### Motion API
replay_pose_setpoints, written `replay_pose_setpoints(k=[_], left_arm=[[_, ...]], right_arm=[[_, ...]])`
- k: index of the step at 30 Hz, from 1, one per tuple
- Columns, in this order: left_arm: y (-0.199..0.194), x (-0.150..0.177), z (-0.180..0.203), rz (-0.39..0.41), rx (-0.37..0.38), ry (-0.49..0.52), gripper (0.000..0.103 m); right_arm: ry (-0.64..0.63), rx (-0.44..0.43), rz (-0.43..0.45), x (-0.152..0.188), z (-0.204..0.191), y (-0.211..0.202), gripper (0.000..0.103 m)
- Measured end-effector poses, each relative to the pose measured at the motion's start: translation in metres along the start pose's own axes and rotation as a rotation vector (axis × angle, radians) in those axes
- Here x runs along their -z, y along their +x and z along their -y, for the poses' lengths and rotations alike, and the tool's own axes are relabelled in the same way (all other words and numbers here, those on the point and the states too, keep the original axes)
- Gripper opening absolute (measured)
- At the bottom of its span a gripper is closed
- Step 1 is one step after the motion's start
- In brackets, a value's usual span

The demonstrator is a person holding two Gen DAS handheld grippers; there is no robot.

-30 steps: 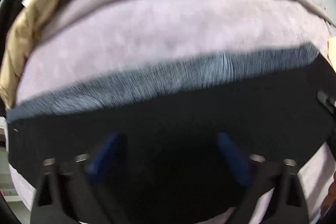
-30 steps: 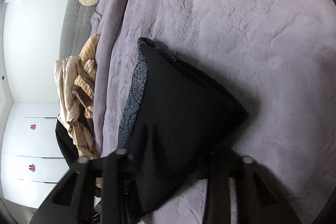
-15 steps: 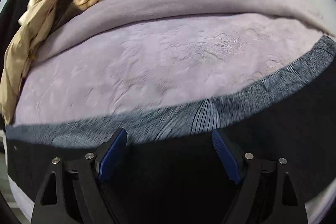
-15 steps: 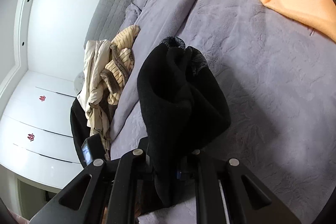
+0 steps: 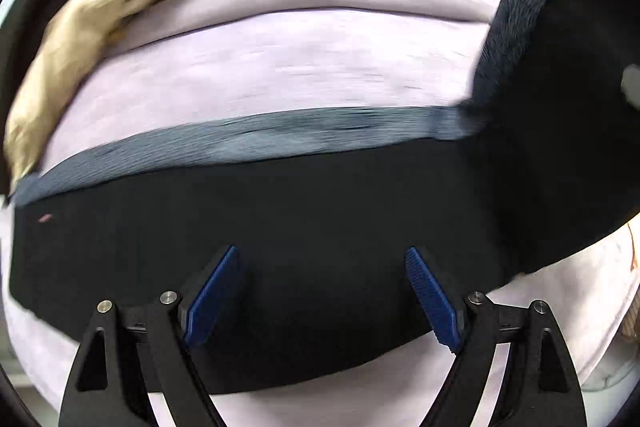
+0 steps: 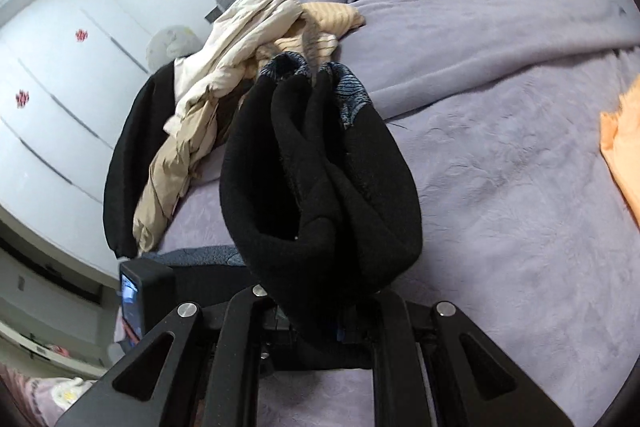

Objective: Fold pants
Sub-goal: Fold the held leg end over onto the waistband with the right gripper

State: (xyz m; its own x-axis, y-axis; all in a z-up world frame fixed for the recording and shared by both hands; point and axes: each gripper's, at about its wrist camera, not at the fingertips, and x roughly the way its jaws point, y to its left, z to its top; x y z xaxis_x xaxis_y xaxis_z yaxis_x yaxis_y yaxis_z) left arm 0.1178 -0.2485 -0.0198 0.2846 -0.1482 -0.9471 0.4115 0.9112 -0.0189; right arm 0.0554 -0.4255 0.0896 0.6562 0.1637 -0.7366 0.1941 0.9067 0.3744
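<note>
Lifted higher than a second ago, the pants (image 6: 320, 179) now hang bunched mid-frame from the right gripper (image 6: 320, 323), clamped on one end to carry it over the fold. Low in its own frame, the left gripper (image 5: 320, 291) hovers wide apart over the flat portion on the bed (image 5: 280, 67), seemingly ready to pin it.

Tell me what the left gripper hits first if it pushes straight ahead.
Most likely the black pants: the open left gripper has its blue pads spread right over that fabric, which lies on the lilac blanket. Depth is blurred.

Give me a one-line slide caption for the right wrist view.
Right gripper clamps a bunched end of the black pants lifted above the lavender blanket.
</note>
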Motion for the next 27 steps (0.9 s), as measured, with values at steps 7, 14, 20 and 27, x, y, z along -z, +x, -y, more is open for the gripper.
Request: replay_pose_setpoints(k=[7,14,20,27], left_arm=[[0.002,0.029,-0.135,-0.089,-0.166,-0.223,0.086],[-0.002,0.037,-0.196,-0.093,-0.183,-0.288,0.086],[-0.019,0.026,-0.195,-0.060,-0.009,-0.281,0.086],[-0.022,-0.002,-0.125,-0.060,0.138,-0.130,0.086]], right_arm=[[-0.293,0.119,-0.196,0.068,-0.127,0.112,0.021],[-0.535,0.354,-0.255,0.129,-0.193,0.141,0.054],[-0.233,0.056,-0.226,0.106,-0.159,0.083,0.068],[0.525,-0.128,-0.252,0.120,-0.003,0.081,0.067]])
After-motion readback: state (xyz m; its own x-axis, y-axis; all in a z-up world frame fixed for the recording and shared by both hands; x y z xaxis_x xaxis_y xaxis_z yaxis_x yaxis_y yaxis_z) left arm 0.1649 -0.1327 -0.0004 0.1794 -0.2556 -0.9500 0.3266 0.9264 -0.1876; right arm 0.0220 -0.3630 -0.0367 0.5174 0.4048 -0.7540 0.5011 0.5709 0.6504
